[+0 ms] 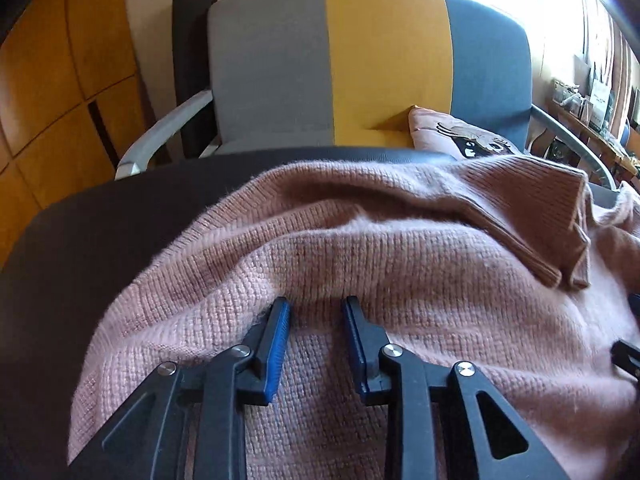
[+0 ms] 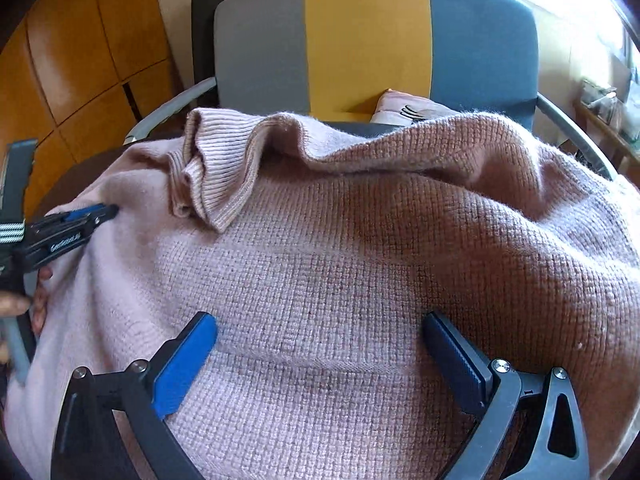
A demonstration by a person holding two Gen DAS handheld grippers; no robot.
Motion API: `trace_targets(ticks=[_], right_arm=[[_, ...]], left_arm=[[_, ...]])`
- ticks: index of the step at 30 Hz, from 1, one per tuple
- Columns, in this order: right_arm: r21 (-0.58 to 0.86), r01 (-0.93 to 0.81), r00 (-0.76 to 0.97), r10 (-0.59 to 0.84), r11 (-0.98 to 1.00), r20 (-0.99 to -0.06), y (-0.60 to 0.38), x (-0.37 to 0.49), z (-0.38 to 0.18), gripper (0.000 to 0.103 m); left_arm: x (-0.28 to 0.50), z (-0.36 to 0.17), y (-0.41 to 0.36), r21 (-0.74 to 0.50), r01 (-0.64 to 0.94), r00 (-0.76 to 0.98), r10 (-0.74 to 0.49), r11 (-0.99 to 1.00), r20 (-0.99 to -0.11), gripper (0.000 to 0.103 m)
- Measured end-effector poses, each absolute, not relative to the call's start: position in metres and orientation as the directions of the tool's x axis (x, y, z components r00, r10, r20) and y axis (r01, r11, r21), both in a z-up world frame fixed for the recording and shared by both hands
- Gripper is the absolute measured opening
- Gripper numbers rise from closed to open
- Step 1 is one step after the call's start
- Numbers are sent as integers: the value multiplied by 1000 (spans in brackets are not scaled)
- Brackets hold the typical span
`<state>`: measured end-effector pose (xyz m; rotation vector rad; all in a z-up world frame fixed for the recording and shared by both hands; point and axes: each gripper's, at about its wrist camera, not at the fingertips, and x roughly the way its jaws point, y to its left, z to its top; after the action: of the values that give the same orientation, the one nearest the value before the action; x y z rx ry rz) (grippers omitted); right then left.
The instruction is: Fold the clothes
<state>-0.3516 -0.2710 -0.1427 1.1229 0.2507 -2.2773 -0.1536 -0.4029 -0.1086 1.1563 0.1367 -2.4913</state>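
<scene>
A pink knit sweater [image 1: 400, 264] lies rumpled on a dark surface [image 1: 120, 232], its ribbed cuff [image 1: 560, 216] folded over on top. My left gripper [image 1: 316, 306] has its blue-padded fingers close together, pinching a ridge of the sweater's knit near its left side. In the right wrist view the sweater [image 2: 360, 248] fills the frame, and the left gripper [image 2: 108, 211] shows side-on at the sweater's left edge, held by a hand [image 2: 38, 300]. My right gripper [image 2: 320, 324] stands wide open just above the sweater's middle, with nothing between its fingers.
Behind the surface stands an armchair [image 1: 360, 60] with a grey, yellow and blue back and metal armrests. A pink cushion [image 1: 460, 136] rests on its seat. Wooden cabinet doors [image 1: 60, 80] are at the left and a cluttered shelf [image 1: 592, 112] at the right.
</scene>
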Motion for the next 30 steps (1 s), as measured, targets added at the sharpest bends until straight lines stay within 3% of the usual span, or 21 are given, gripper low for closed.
trace_targets(ticks=[7, 14, 18, 22, 30], right_arm=[[78, 571, -487, -414, -817, -769, -276, -365, -150, 103], [82, 563, -495, -415, -823, -763, -256, -337, -148, 103], [77, 557, -503, -410, -827, -761, -234, -323, -143, 103], [74, 558, -503, -408, -826, -762, -233, -325, -139, 103], [77, 559, -501, -410, -826, -762, -214, -305, -145, 103]], left_arm=[[-138, -93, -397, 54, 406, -587, -306, -912, -750, 29], [19, -67, -399, -182, 583, -639, -309, -792, -704, 29], [113, -70, -419, -256, 723, -577, -356, -642, -735, 29], [145, -78, -425, -208, 763, -501, -356, -612, -789, 29], [95, -101, -455, -85, 778, -391, -375, -622, -840, 34]])
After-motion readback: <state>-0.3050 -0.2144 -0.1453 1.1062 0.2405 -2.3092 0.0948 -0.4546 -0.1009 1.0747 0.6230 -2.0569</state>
